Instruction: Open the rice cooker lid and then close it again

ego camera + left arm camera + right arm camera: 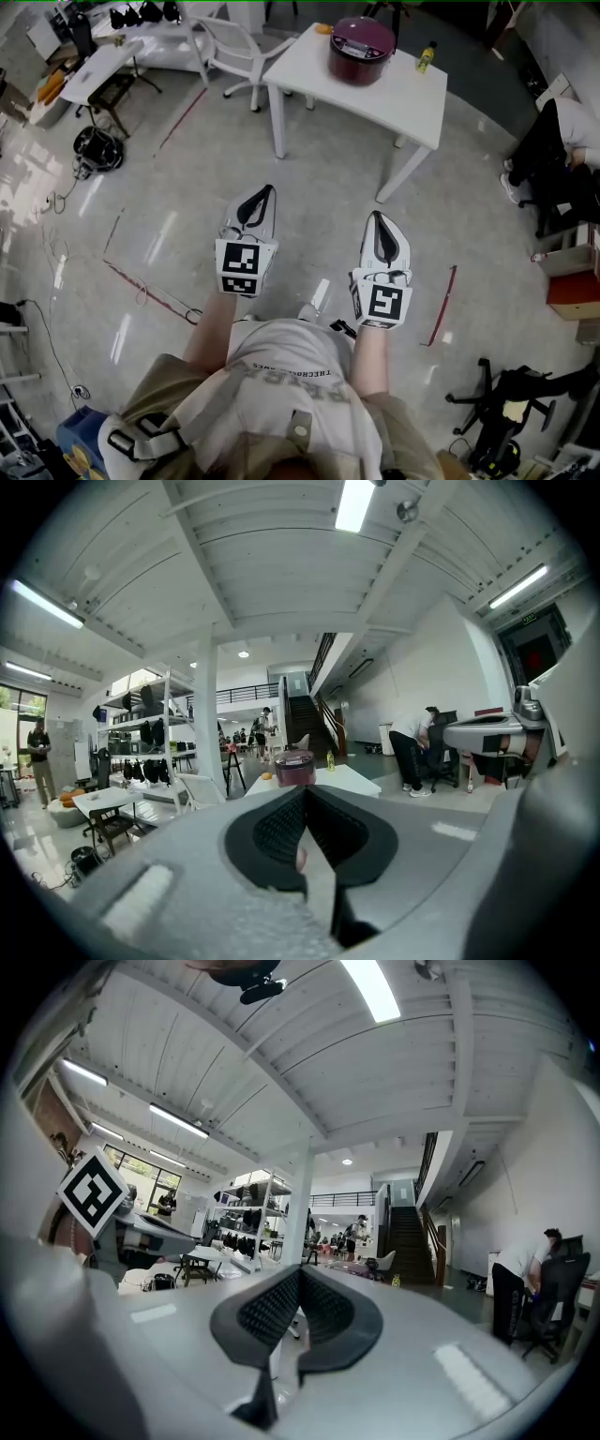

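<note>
Left tool (266, 191): white moulded shell tapering to a point, with a black teardrop recess on its upper face. At its rear sits the left cube (240, 269), with black-and-white square markers. Right tool (377, 217): same white shell and black recess. The right cube (382, 304) is marked likewise.

In the gripper views each shell reads pale grey. The left pads (281, 829) and right pads (267, 1309) are black and finely ribbed, set in a dark rounded surround.

Clothing: white shirt (300, 361) with one line of dark print, and khaki trousers (164, 389).
</note>
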Demonstrator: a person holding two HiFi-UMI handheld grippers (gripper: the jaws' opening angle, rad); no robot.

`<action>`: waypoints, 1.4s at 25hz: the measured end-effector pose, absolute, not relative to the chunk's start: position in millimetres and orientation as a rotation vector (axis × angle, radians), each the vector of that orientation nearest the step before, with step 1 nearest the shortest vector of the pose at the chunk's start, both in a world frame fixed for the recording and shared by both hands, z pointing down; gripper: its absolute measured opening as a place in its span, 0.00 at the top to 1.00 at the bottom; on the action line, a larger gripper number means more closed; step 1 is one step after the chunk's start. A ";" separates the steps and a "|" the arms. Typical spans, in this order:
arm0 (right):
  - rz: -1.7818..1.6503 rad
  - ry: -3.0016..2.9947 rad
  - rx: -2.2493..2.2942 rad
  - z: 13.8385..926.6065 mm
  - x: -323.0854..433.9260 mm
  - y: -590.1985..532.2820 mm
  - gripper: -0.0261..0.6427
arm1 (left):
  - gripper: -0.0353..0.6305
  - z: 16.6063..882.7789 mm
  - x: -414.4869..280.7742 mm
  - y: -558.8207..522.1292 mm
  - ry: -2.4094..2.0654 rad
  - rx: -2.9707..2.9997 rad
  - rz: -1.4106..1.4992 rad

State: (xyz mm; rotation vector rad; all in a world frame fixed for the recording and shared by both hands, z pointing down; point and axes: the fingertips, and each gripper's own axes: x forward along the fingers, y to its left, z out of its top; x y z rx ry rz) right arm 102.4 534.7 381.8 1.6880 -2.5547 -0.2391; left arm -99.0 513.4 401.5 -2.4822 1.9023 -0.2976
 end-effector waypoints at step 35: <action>0.118 -2.700 1.712 411.6 180.6 482.1 0.56 | 0.52 429.3 -51.8 460.5 1.979 -2.455 -0.500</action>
